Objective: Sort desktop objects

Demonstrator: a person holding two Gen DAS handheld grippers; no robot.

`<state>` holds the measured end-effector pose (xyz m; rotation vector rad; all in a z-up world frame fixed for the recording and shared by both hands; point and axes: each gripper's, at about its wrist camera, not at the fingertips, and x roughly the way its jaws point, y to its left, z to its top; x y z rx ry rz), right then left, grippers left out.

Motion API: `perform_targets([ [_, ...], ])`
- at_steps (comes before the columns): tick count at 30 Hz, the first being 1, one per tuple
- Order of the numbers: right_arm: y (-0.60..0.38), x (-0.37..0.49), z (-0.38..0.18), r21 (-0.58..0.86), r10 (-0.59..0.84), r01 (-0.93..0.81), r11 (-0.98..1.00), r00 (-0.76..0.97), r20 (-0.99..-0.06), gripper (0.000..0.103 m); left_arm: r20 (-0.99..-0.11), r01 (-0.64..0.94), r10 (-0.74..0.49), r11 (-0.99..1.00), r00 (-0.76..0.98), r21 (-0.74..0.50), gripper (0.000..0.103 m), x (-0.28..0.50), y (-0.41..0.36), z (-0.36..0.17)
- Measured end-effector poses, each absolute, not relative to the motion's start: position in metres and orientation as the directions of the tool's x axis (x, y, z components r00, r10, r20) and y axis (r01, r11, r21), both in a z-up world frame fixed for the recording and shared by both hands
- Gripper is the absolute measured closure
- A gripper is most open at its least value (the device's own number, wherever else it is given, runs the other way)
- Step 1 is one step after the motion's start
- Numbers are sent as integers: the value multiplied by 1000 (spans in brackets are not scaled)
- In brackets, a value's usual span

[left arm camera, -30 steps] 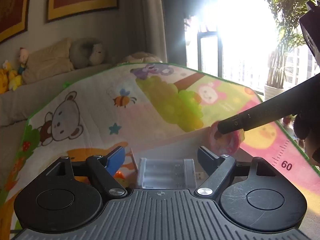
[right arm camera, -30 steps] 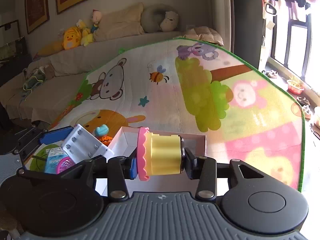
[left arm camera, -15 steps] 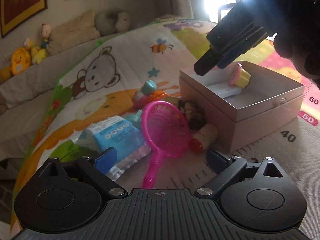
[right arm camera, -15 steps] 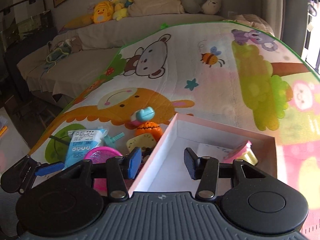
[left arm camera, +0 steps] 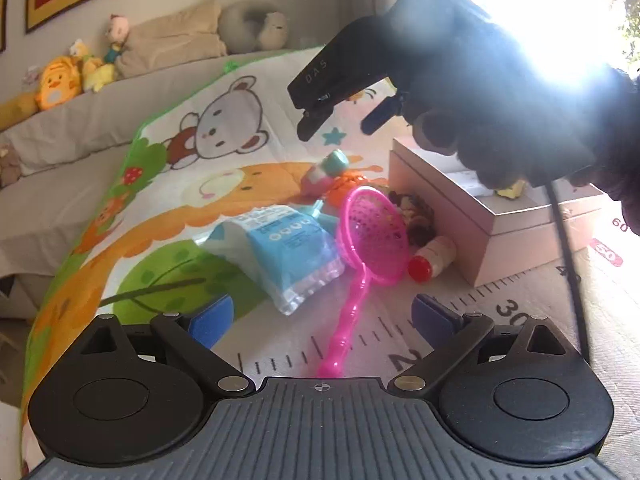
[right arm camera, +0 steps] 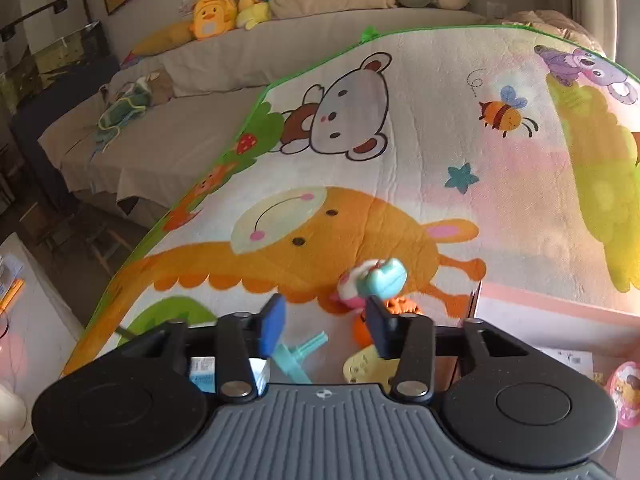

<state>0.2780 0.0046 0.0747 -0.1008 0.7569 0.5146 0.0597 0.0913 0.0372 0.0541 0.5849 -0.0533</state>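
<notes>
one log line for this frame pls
left gripper: open, empty, over pink scoop | right gripper: open, empty, beside box | pile unsorted

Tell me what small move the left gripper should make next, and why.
Probably ease forward and down over the pink plastic scoop's handle: the left gripper is open and empty, and that handle lies on the mat between its fingers, outside the pink cardboard box.

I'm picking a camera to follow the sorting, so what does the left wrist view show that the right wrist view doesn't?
Only the left wrist view shows the pink plastic sieve scoop, the small bottle with a red cap and the right hand-held gripper above the pile. Only the right wrist view shows the round pink cartoon toy and a yellow plastic toy. Both show the pink cardboard box, the teal-and-pink toy and the blue packet.
</notes>
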Motion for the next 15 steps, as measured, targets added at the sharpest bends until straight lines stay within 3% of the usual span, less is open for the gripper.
perform_targets([
  [3,25,310,58,-33,294,-455,890,628,-720,20,-555,42,-25,999,832,17,4,55,98,39],
  [5,29,333,43,-9,263,-426,905,574,-776,20,-556,40,-25,999,831,15,4,51,100,38],
  [9,32,346,31,25,251,-406,913,514,-820,52,-568,53,-44,999,822,0,3,49,101,34],
  [15,36,290,38,-33,303,-576,817,478,-825,57,-565,144,-136,989,814,-30,3,43,93,33],
])
